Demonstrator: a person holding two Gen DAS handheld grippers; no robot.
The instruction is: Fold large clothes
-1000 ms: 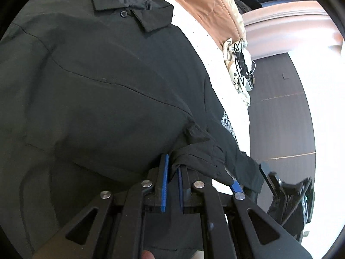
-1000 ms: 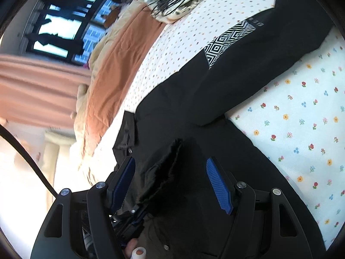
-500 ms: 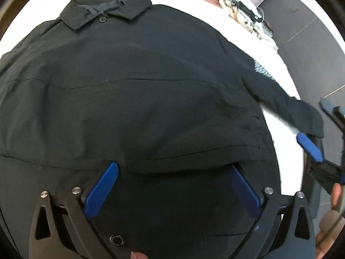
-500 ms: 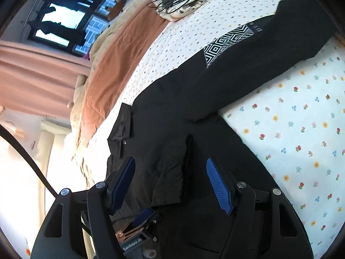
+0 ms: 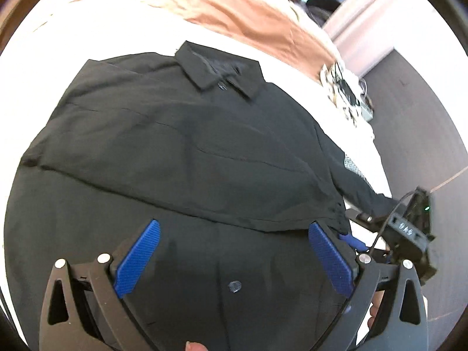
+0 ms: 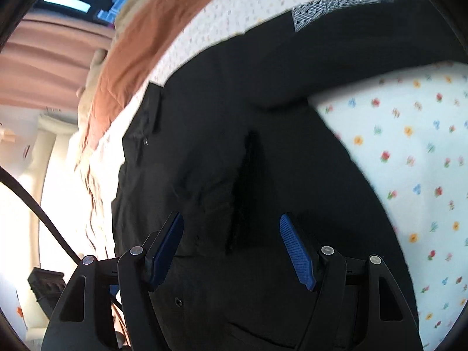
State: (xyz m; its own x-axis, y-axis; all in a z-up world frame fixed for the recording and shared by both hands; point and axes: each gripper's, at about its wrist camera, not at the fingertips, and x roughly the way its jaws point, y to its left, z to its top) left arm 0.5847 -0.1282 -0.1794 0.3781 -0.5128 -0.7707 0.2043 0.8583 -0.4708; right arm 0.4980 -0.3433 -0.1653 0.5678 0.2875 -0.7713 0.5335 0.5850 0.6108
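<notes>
The left gripper [image 5: 234, 251] hangs over the black shirt [image 5: 181, 152], its blue pads spread wide with nothing pinched between them; a shirt button sits in the gap below. The jaws have just been opening. One sleeve lies folded across the shirt's body, its edge running just ahead of the fingertips, and the collar lies far beyond, toward the rust-coloured blanket [image 5: 248, 14]. The right gripper [image 6: 231, 245] stands partly spread above the same shirt, gripping nothing, with the folded sleeve's cuff between and ahead of its pads. The floral bedsheet [image 6: 409, 152] shows to its right.
</notes>
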